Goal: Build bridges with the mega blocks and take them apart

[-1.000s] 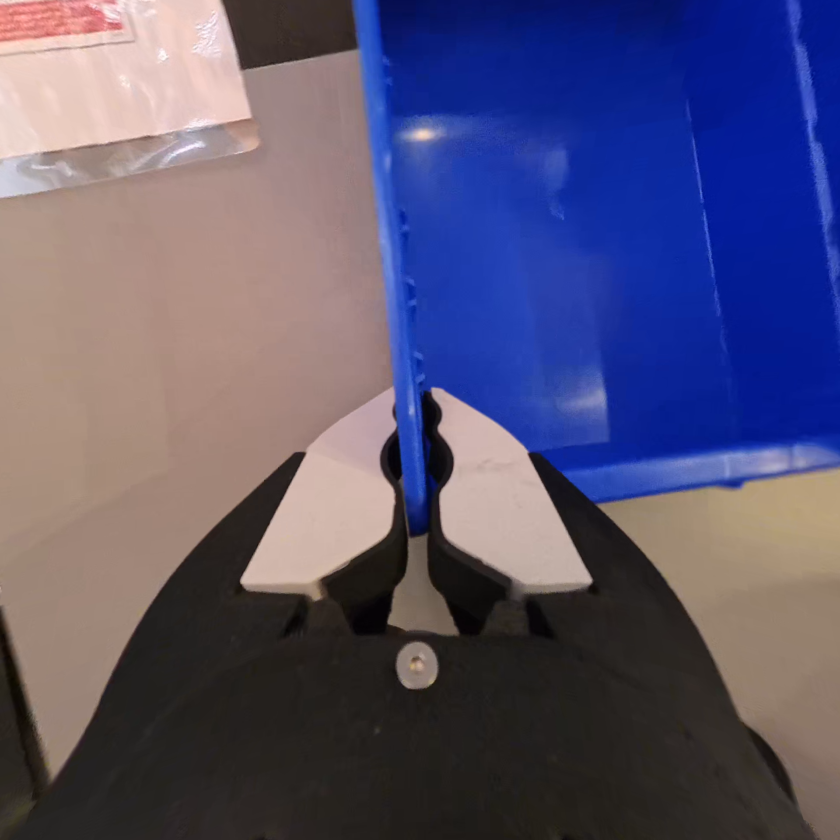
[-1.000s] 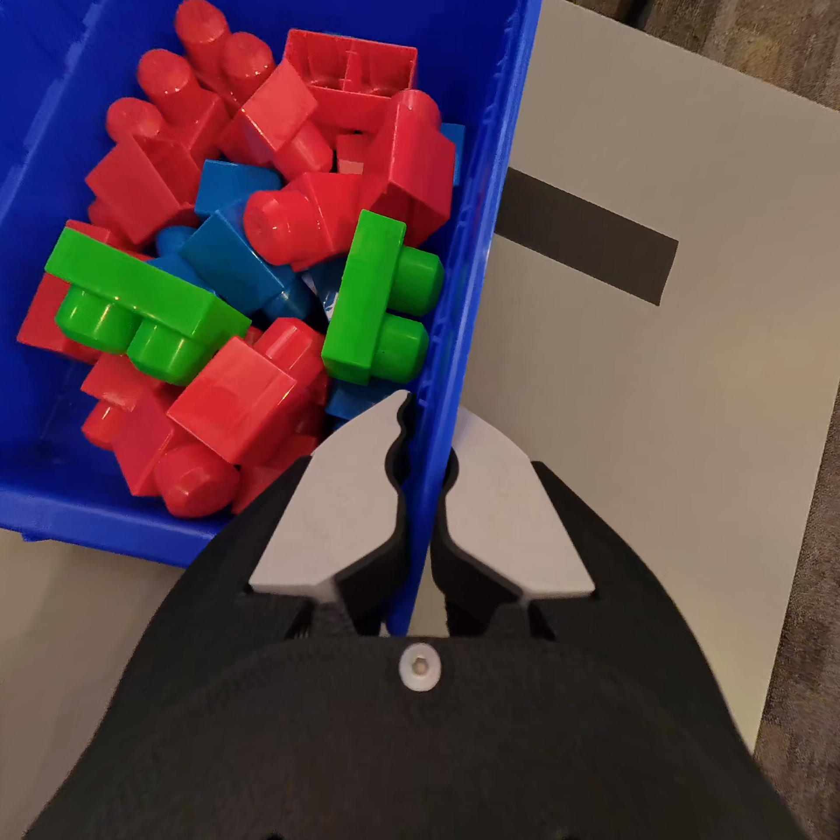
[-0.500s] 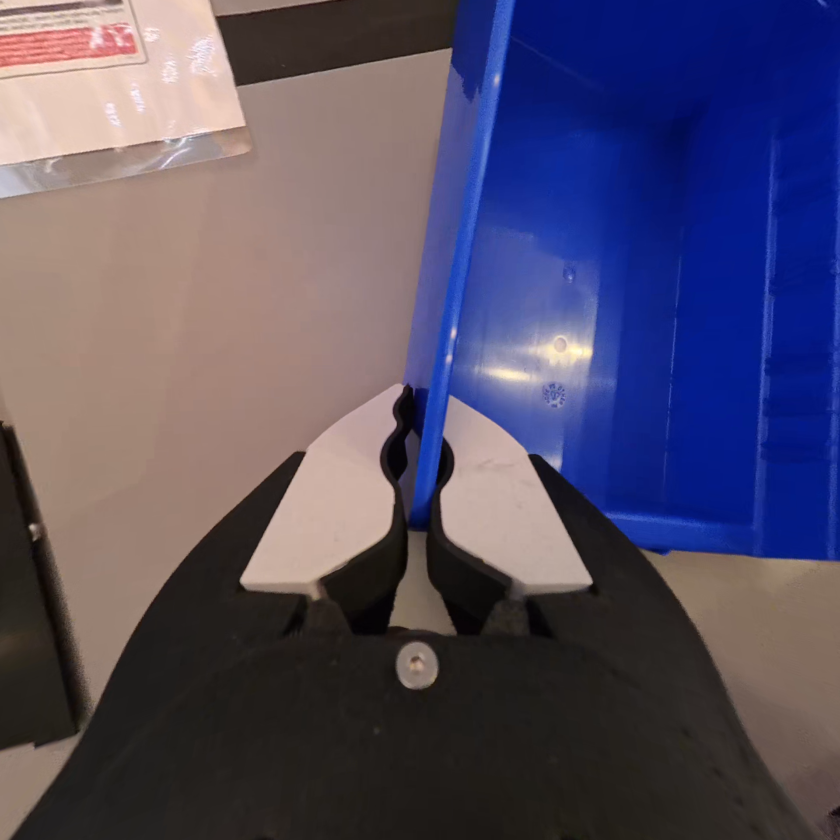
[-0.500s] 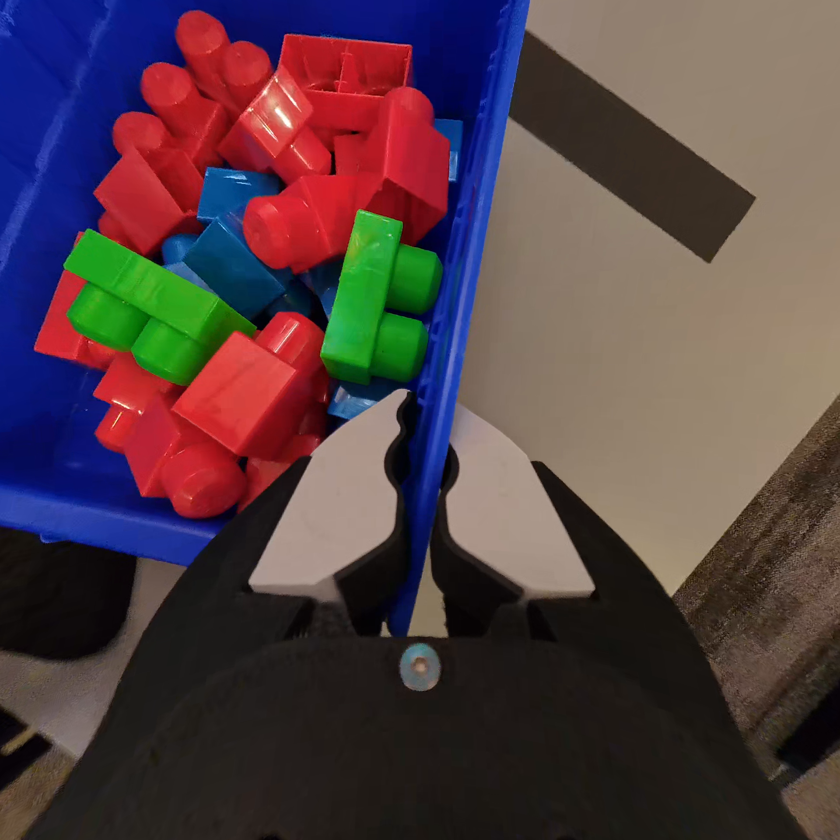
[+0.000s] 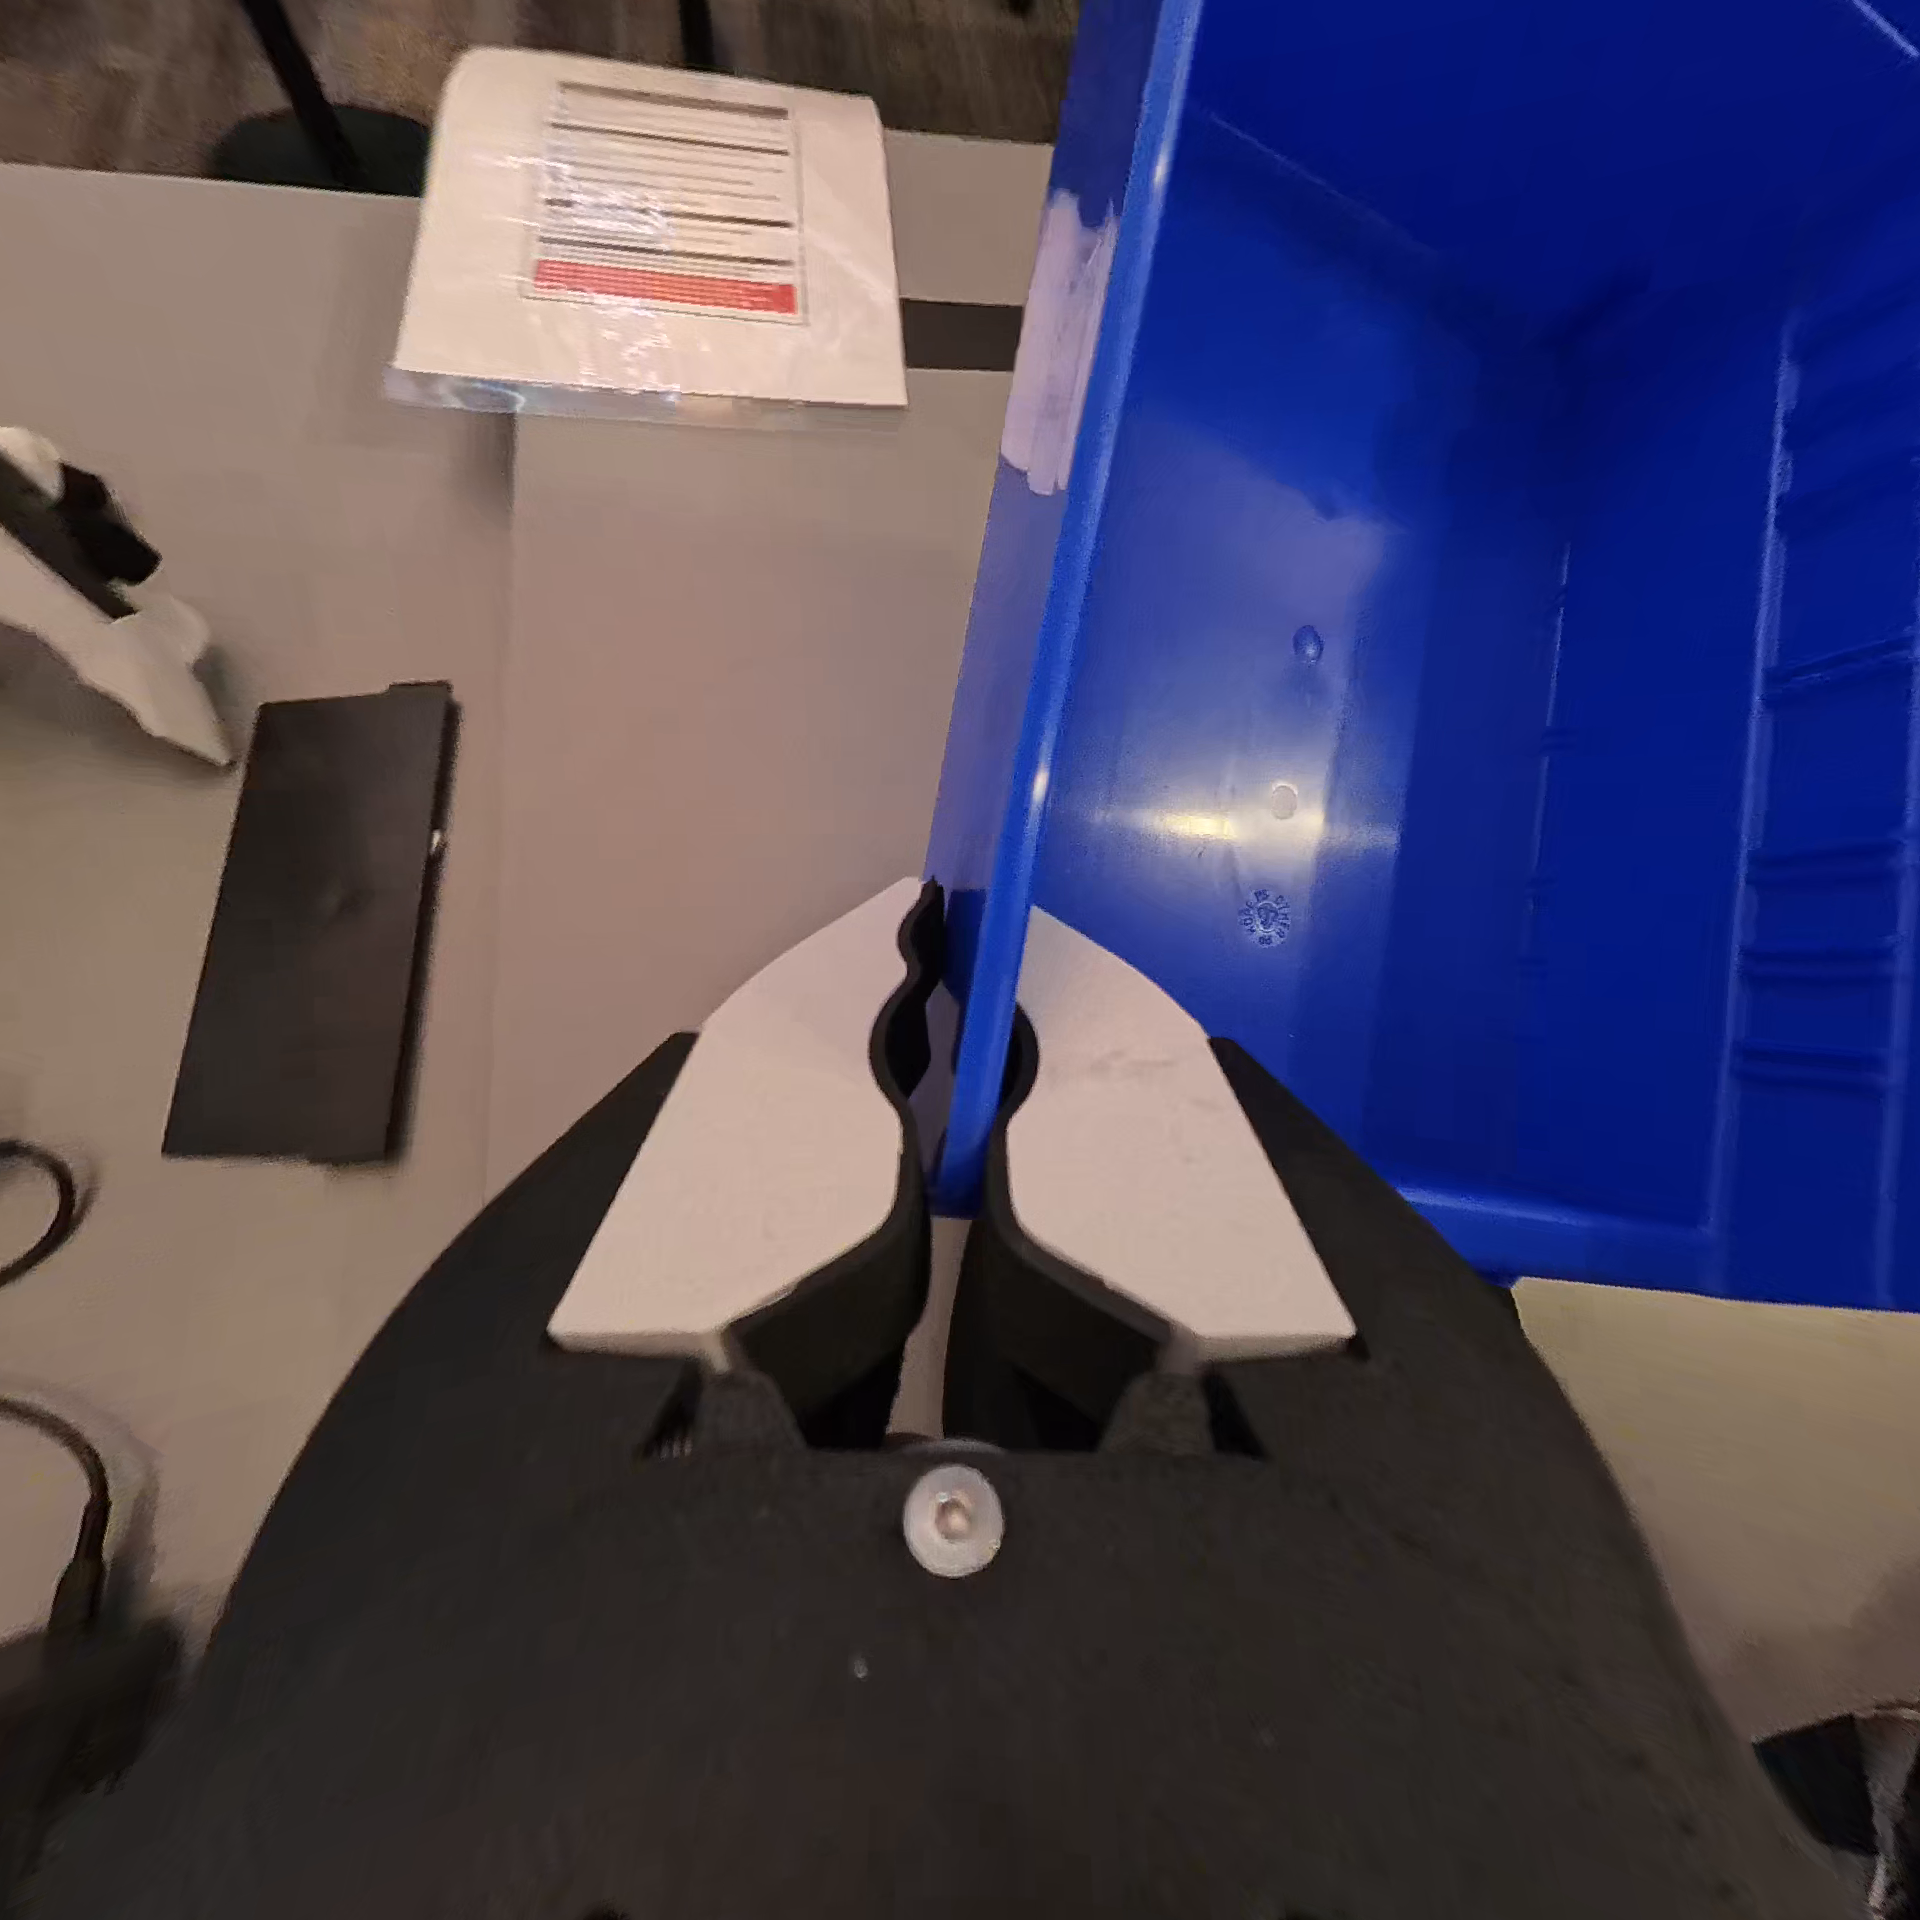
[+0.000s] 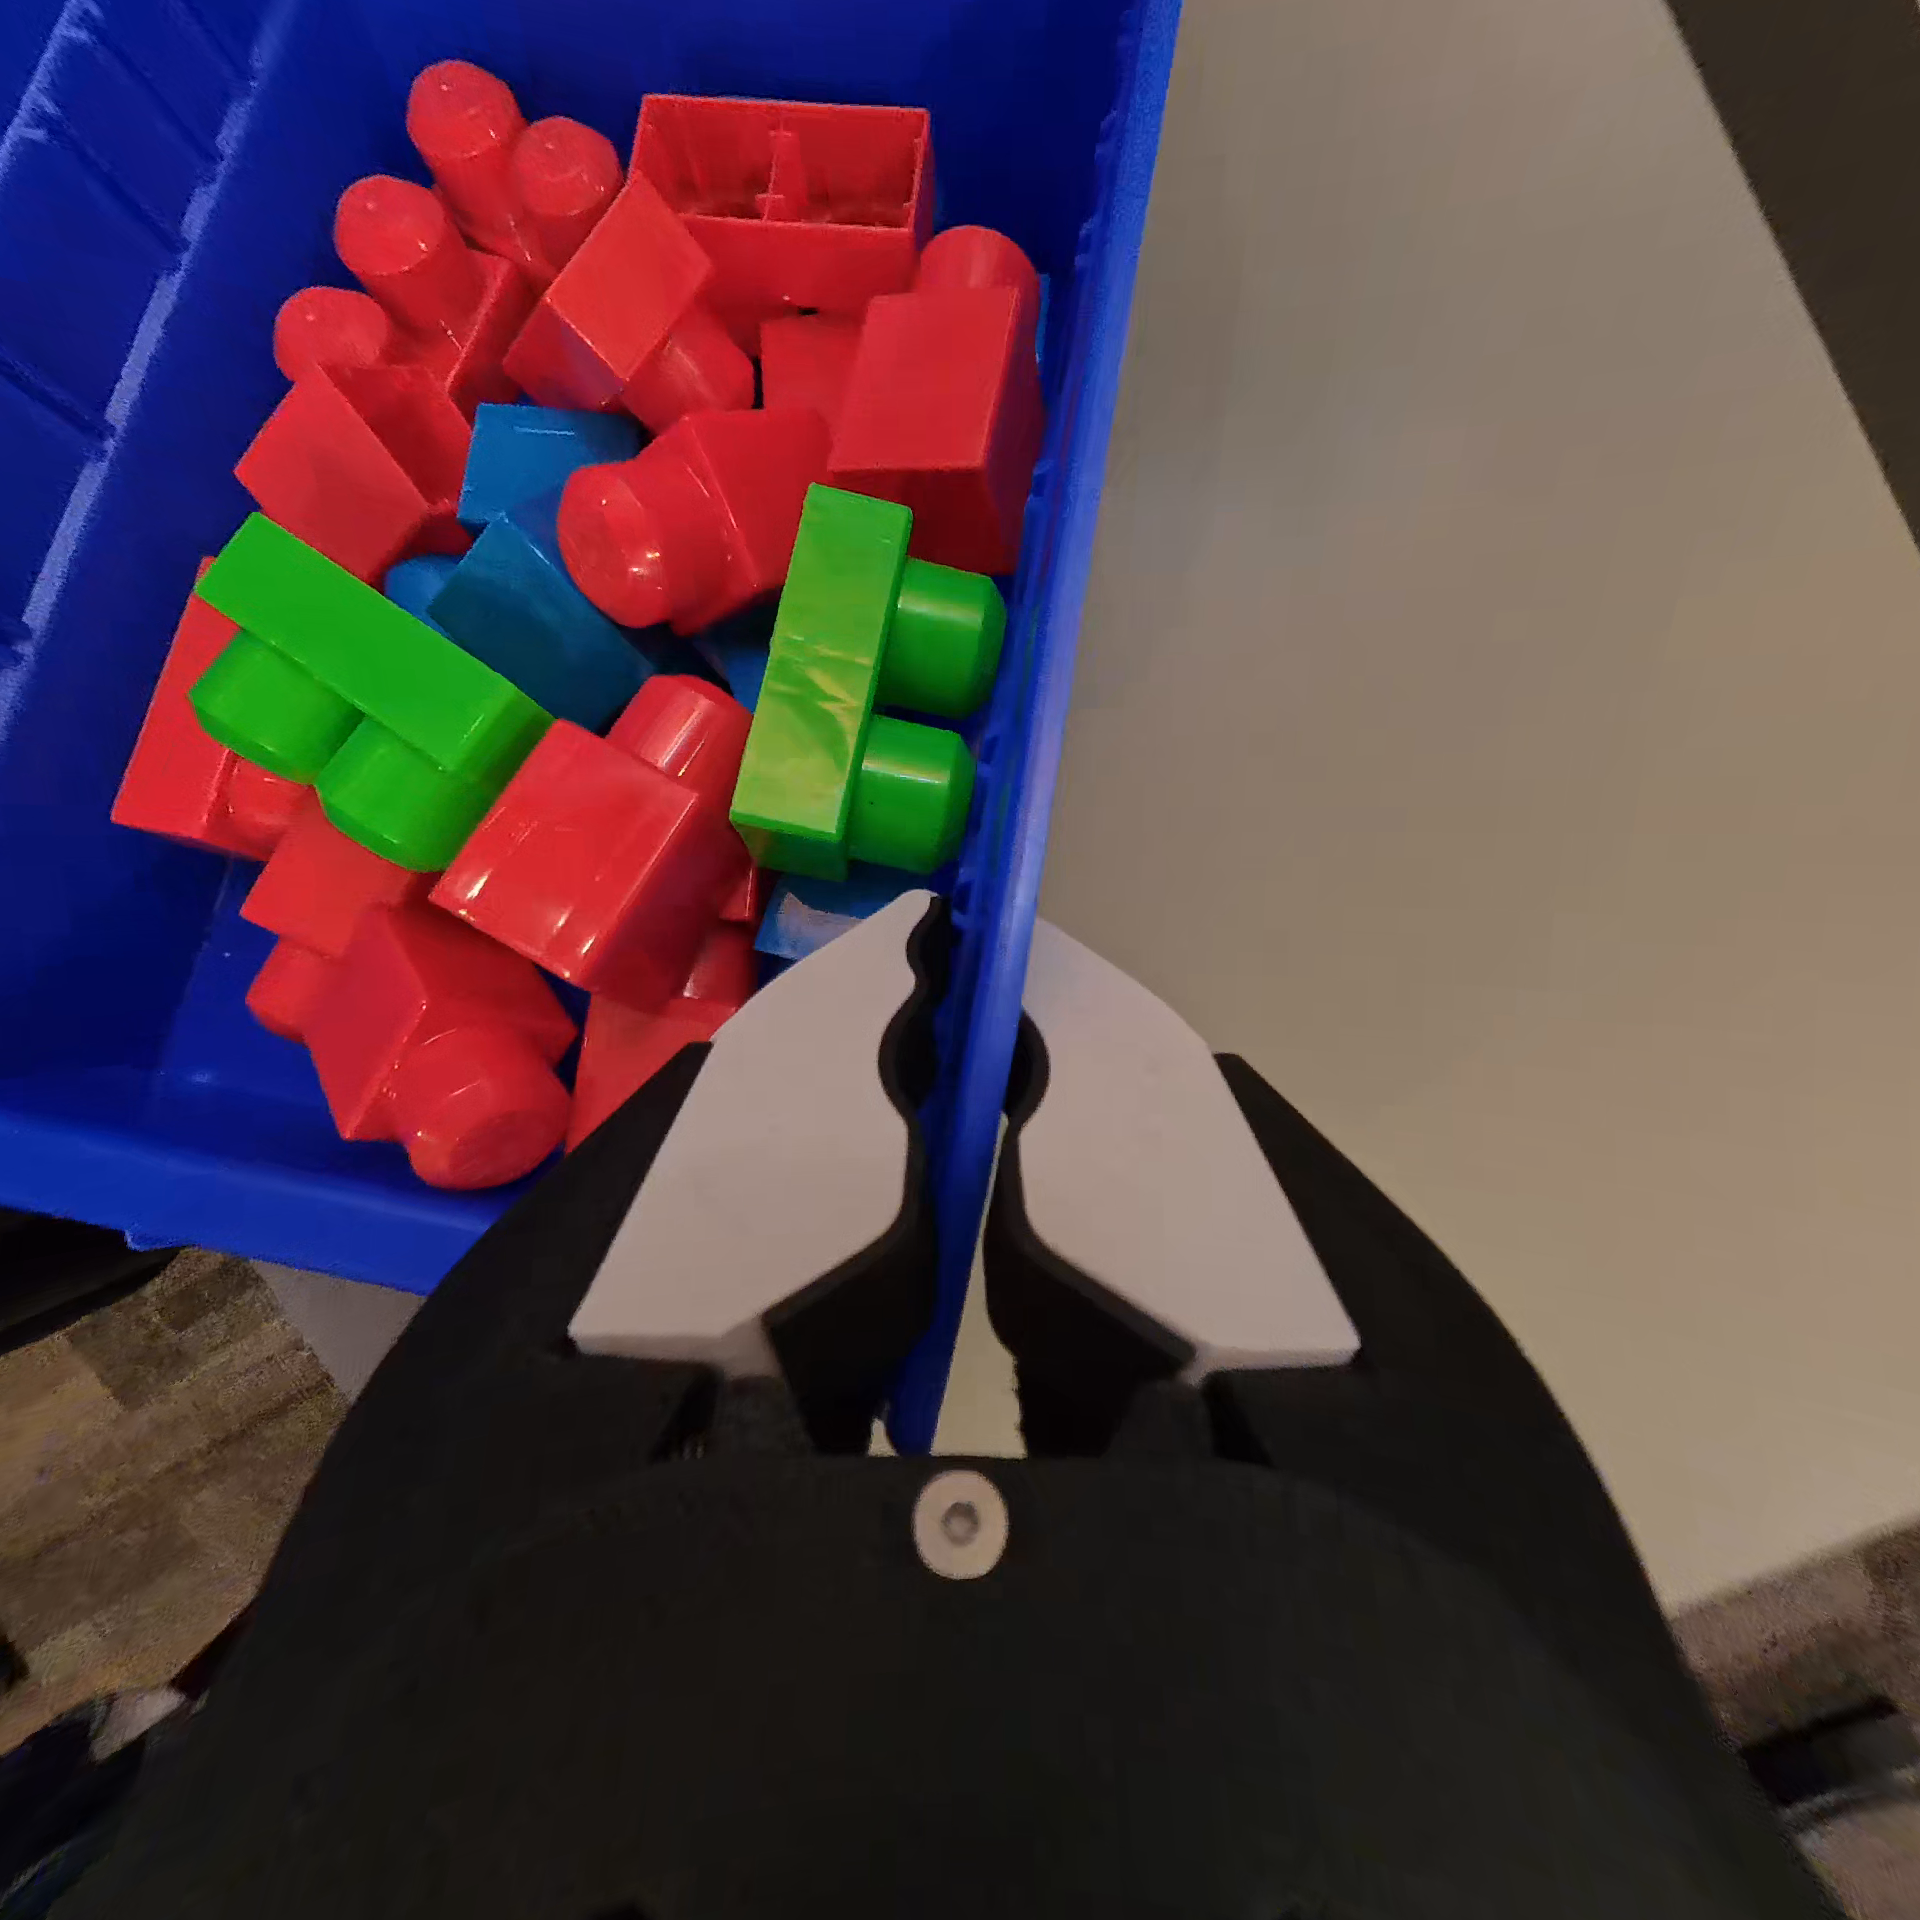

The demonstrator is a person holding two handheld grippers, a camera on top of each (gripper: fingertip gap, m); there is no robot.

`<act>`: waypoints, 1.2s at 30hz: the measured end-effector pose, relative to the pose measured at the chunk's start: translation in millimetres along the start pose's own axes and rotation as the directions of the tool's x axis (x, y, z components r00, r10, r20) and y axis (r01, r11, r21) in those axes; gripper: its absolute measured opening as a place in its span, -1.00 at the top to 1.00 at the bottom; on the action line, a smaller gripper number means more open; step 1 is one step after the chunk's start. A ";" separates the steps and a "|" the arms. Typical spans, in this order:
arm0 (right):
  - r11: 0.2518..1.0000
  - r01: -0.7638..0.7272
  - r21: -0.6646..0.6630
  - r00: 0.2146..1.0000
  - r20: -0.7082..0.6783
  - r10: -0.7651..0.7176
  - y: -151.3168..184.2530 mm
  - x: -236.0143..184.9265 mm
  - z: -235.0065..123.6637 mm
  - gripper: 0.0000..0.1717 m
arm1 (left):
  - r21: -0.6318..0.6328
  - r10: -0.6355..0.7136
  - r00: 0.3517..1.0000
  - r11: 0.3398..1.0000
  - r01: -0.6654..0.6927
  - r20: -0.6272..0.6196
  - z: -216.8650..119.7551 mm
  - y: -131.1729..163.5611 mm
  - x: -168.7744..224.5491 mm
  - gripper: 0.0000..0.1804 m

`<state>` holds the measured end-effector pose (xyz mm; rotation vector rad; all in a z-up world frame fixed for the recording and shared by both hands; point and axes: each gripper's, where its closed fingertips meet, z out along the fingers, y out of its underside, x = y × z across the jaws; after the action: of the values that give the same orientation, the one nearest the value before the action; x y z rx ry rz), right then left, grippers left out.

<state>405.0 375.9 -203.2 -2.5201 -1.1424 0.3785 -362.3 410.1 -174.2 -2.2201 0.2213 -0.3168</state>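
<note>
1. The left gripper [image 5: 961,1039] is clamped on the left wall of the blue bin [image 5: 1351,727]; the wall runs straight out ahead between its pads. To the left of the jaws lie a black slab [image 5: 312,925] and a laminated sheet [image 5: 655,239] on the grey table [image 5: 675,675].
2. The bin floor just right of these jaws looks bare, so the load seems to sit toward the other side.
3. The right gripper [image 6: 966,1039] is clamped on the bin's right wall [image 6: 1049,623]. The blocks [image 6: 592,623], red, green and blue, are heaped just left of its jaws, one green block [image 6: 831,675] touching the wall ahead of the tips.
4. To tip them out well, I judge both grips should hold firm, rotate together and pour slowly over the table to the right of these jaws.
</note>
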 end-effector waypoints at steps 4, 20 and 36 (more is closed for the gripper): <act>0.993 0.118 0.012 0.991 0.066 -0.118 -46.6 -47.9 31.5 0.93 | 0.059 -0.048 0.998 0.997 0.045 0.044 -34.4 17.9 -9.8 0.95; 0.963 0.103 0.247 0.989 0.077 -0.126 -207.9 -167.5 176.3 0.93 | 0.121 -0.147 0.986 0.983 0.136 0.082 -86.5 79.2 -39.1 0.95; 0.108 0.988 0.110 0.109 -0.001 -0.994 -138.2 -288.6 173.6 0.67 | 0.189 -0.155 0.985 0.972 0.139 0.078 -101.2 78.3 -18.8 0.95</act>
<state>62.3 275.8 -274.6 -1.0401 -2.4430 0.0885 -414.7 291.9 -178.0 -2.0668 -0.0226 -0.3017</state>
